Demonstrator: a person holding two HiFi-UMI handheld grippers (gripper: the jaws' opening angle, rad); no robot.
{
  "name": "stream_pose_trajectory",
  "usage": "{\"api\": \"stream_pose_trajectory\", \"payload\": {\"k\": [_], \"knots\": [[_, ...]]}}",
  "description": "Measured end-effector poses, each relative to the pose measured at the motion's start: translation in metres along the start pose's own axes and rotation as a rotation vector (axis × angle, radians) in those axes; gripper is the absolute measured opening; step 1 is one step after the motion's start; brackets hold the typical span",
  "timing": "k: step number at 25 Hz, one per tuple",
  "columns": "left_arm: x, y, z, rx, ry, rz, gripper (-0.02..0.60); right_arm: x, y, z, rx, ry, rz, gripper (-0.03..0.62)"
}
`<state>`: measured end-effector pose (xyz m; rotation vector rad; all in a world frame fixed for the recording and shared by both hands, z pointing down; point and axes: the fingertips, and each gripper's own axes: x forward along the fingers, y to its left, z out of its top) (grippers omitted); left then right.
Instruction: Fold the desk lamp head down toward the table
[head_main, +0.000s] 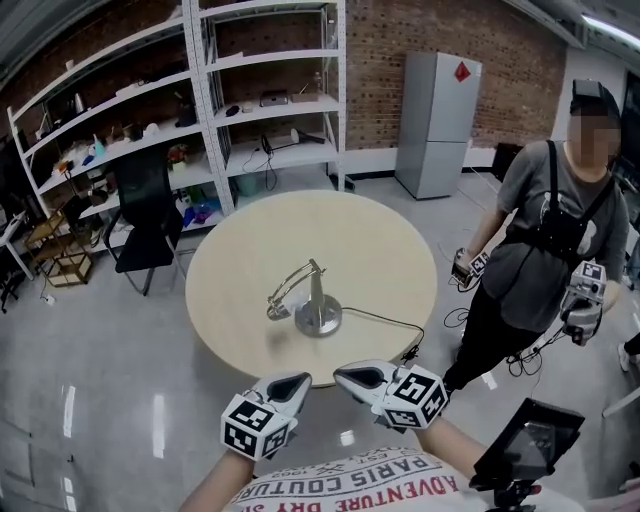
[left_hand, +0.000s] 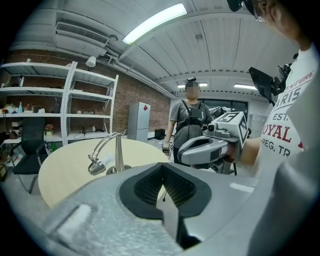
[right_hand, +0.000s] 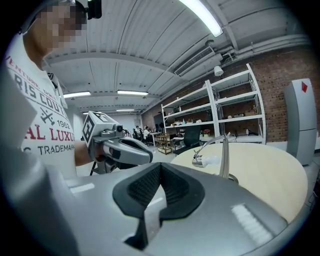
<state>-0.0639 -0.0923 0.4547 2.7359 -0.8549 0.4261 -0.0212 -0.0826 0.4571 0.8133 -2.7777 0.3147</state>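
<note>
The desk lamp (head_main: 311, 300) stands on the round table (head_main: 380, 235), toward its near edge, head bowed low. The left gripper (head_main: 298, 381) and right gripper (head_main: 343, 375) hover just off that edge, jaws pressed together, empty

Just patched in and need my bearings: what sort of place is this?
Likely a lab or workshop: white metal shelves of gear along a brick wall, a round table with a lamp, and another person wearing a harness.
</note>
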Motion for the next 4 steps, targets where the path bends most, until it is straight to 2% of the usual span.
{"api": "stream_pose_trajectory", "payload": {"k": [4], "knots": [[-0.0016, 0.0027, -0.0070, 0.002, -0.004, 0.000, 0.000, 0.0057, -0.0010, -0.0008, -0.010, -0.015, -0.002, 0.005]]}}
